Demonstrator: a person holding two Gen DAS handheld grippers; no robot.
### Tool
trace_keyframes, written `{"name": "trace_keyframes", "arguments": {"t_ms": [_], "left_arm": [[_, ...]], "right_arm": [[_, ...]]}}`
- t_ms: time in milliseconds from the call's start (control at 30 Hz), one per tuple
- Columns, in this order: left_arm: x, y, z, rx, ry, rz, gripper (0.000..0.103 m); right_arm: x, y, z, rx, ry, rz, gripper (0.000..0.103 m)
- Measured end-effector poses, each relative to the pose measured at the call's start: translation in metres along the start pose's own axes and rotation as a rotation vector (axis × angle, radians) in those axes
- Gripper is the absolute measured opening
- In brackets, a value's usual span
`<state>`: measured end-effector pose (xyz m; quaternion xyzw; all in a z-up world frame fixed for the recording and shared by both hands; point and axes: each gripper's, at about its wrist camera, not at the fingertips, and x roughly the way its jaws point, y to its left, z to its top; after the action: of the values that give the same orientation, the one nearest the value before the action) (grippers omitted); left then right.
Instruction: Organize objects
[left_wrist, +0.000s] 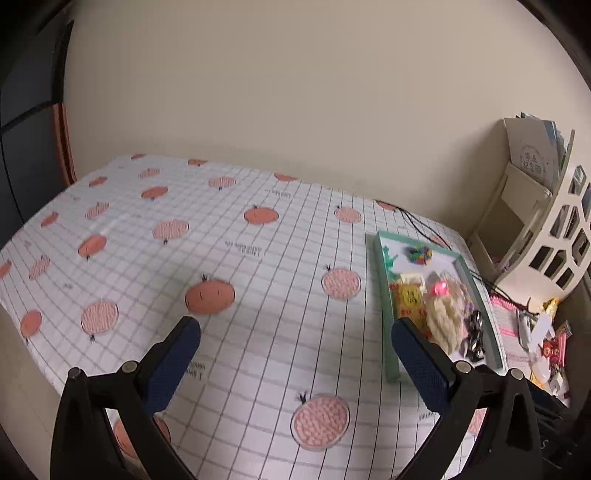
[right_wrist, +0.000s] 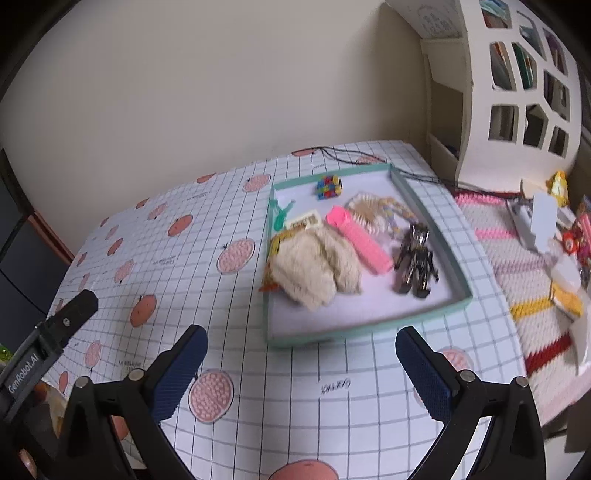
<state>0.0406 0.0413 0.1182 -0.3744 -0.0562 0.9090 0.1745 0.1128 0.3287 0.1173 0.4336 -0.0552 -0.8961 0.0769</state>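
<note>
Your counter (right_wrist: 332, 406) wears a white grid cloth printed with orange fruit and backs onto a plain cream wall (right_wrist: 221, 74). Your left tongs (left_wrist: 295, 332) hang apart and empty over bare cloth. Right of them, your right tongs (right_wrist: 301, 338) also gape apart, just short of the mint-rimmed tray (right_wrist: 369, 332). It holds a fluffy cream toy (right_wrist: 317, 269), pink bar (right_wrist: 362, 240) and dark robot figure (right_wrist: 415, 262). A white shelf unit (right_wrist: 517, 92) stands far right.

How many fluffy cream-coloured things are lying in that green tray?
1: a fluffy cream bundle in the green tray, at its left-middle, beside the pink stick. It overlaps a yellow packet, so something small could be hidden under it.
</note>
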Motion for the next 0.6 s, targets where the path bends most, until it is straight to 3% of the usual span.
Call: {"name": "trace_keyframes", "arguments": {"t_ms": [233,600], "left_arm": [[0.013,-0.003,-0.041,0.030,0.079,0.006,0.103],[0.061,-0.005,-0.093,0.117,0.199,0.091,0.103]], "right_arm": [[0.015,-0.005,-0.033,-0.016,0.035,-0.043,0.103],[0.049,-0.027,-0.061,-0.019,0.099,-0.122,0.103]]}}
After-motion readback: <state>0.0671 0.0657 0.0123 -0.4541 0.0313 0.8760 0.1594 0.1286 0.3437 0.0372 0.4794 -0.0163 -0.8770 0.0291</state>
